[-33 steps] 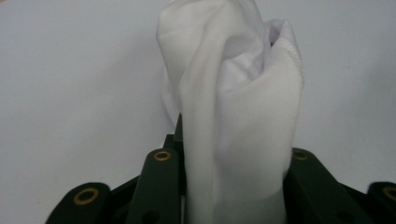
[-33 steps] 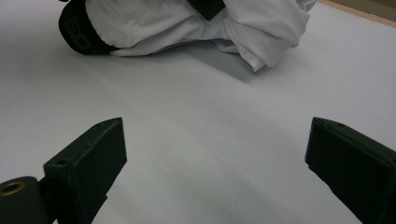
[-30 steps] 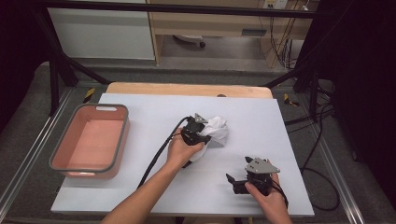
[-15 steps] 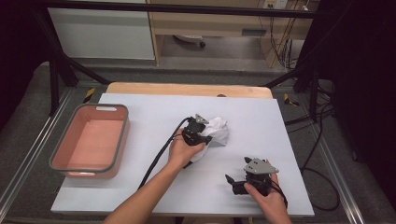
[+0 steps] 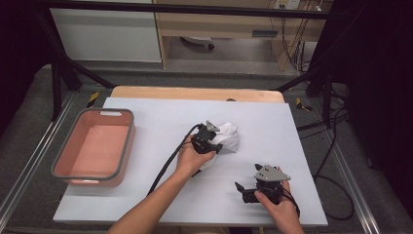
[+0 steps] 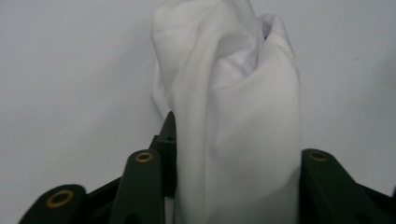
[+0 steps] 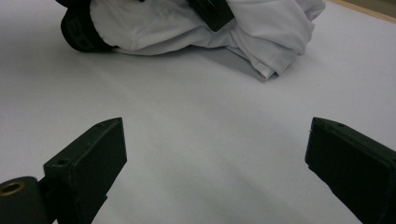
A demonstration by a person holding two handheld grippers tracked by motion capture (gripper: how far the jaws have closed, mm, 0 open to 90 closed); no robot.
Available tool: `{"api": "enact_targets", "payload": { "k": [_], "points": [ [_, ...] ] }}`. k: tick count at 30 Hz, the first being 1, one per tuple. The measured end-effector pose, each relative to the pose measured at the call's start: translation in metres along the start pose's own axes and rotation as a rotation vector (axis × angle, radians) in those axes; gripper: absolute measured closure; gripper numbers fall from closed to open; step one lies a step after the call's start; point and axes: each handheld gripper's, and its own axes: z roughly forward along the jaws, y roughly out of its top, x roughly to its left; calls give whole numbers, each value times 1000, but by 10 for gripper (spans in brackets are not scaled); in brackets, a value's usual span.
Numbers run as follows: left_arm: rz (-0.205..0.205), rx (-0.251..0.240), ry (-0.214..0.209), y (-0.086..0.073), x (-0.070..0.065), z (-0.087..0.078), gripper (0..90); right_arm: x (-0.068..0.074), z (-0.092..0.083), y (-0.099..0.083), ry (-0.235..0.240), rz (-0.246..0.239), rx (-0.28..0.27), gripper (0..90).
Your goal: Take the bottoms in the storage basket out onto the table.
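Right gripper (image 5: pixel 242 190) is rested on the white table (image 5: pixel 160 117) near its front edge, jaws spread wide with nothing between them. Farther in, at mid-table, a bunched white cloth (image 6: pixel 233 116) lies with a fold standing between the jaws of the left gripper (image 5: pixel 218 145); these have just been opening, and whether the pads press it cannot be told. A pink bin (image 5: pixel 63 161) sits far left.

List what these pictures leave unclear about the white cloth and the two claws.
- White cloth: in the left gripper view its lower part runs off the bottom edge, so whether the left claw, whose jaws have just been opening, presses it is unclear.
- High view: the hand and claw cover the cloth's near side.
- Right claw: open; jaw bases cut off.
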Motion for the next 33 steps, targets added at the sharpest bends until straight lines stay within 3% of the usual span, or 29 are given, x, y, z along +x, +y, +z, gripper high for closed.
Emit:
{"api": "enact_targets", "payload": {
  "k": [6, 14, 19, 33],
  "points": [
    [-19, 29, 11, -3, -1, 8, 451, 1, 0, 0, 4, -8, -4, 56],
    [-2, 2, 27, -2, -7, 2, 264, -2, -5, 0, 0, 3, -24, 55],
    [8, -30, -3, 0, -10, -8, 92, -4, -5, 3, -9, 22, -41, 53],
    [-14, -157, -3, 7, -8, -23, 82, -4, -6, 1, -4, 14, -41, 53]
  ]
}}
